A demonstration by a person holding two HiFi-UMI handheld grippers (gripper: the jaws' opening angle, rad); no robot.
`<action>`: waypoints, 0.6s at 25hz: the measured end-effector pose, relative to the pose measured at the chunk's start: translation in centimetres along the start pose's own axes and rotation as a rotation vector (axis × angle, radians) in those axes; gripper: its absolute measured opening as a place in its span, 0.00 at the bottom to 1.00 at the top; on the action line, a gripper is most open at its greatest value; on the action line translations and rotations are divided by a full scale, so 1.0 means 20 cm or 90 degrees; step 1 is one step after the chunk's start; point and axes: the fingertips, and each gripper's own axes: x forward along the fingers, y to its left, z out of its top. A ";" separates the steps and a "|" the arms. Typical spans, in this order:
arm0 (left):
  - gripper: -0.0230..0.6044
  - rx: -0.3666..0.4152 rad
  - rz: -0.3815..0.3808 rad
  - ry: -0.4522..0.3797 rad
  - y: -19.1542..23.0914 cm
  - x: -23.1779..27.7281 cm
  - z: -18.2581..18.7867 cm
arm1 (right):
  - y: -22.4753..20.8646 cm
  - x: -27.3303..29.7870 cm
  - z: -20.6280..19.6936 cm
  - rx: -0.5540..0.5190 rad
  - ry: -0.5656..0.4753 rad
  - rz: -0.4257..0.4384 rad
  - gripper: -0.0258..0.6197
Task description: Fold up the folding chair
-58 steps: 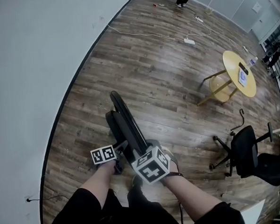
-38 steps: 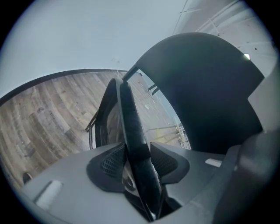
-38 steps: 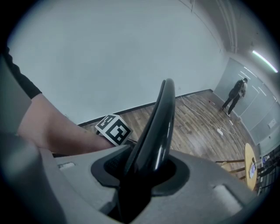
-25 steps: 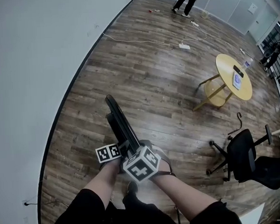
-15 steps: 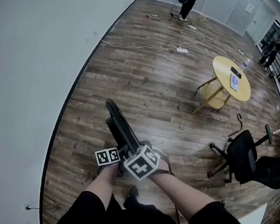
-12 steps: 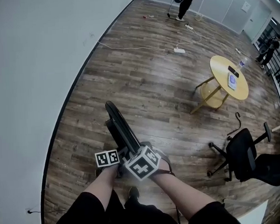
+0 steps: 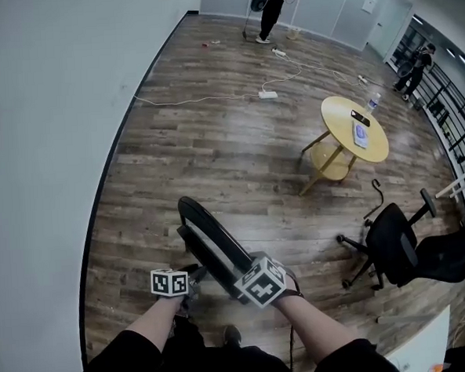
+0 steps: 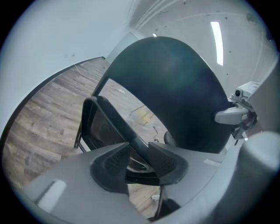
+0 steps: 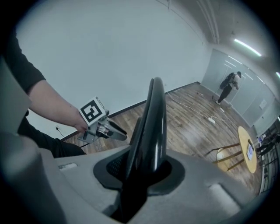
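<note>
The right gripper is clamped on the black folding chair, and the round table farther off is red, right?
Not quite: the table is yellow, not red, as the head view shows. The right gripper is indeed clamped on the black folding chair.

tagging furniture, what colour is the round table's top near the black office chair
Yellow; the round wooden table top shows best in the head view.

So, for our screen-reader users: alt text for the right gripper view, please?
The right tongs, which have just been closing, clamp the edge of a black folding chair. At left a person's hand holds the left tongs, also just closing, with the chair's frame between them. Behind are a wood floor, a white wall and a round yellow table.
</note>
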 end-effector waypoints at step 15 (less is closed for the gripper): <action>0.46 0.833 -0.102 0.062 -0.34 -0.37 0.88 | -0.02 0.00 -0.03 0.046 0.002 -0.031 0.16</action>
